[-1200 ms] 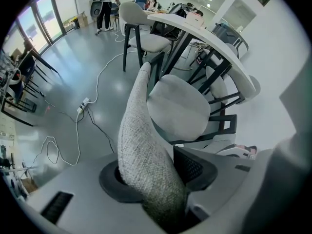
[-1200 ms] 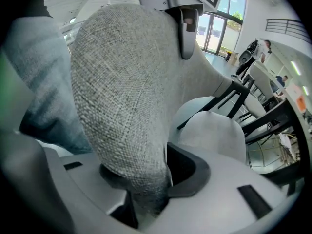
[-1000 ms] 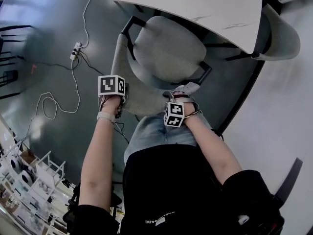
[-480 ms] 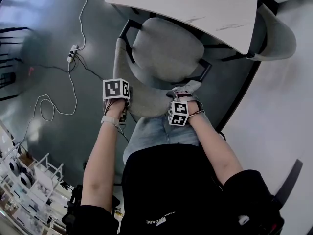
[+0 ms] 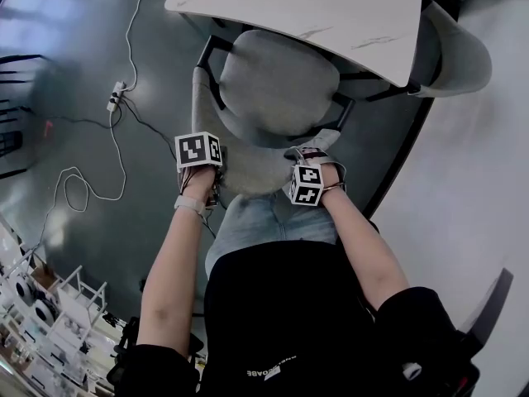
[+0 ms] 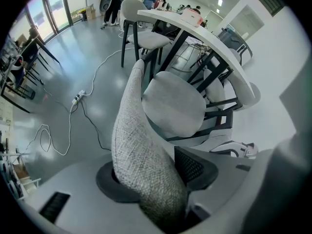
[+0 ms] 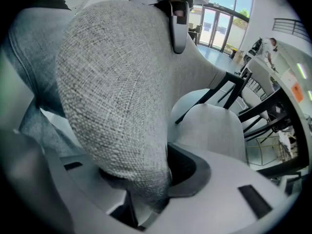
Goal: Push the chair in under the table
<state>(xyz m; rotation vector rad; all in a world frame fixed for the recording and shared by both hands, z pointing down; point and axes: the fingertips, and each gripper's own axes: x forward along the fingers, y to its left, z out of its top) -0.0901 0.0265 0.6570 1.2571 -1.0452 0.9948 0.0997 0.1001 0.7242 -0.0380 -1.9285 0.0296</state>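
Note:
A grey fabric chair stands at a white marble-look table point(image 5: 306, 15), the far edge of its seat point(image 5: 277, 89) tucked beneath the tabletop. Its curved backrest point(image 5: 240, 172) faces me. My left gripper point(image 5: 205, 180) grips the backrest's left end from above, and the fabric point(image 6: 141, 150) fills the gap between its jaws point(image 6: 156, 179). Those jaws have just eased slightly wider with the backrest still between them. My right gripper point(image 5: 309, 157) clamps the backrest's right end, where the fabric point(image 7: 117, 82) is wedged between the pads point(image 7: 141, 179).
A power strip point(image 5: 111, 98) with trailing white cables lies on the dark floor to the left. A second grey chair point(image 5: 463, 52) sits at the table's right side. Wire shelves point(image 5: 41, 304) stand at lower left. More tables and chairs stand in the distance point(image 6: 141, 28).
Both grippers and the chair have slid towards the table. The seat now reaches farther beneath the tabletop.

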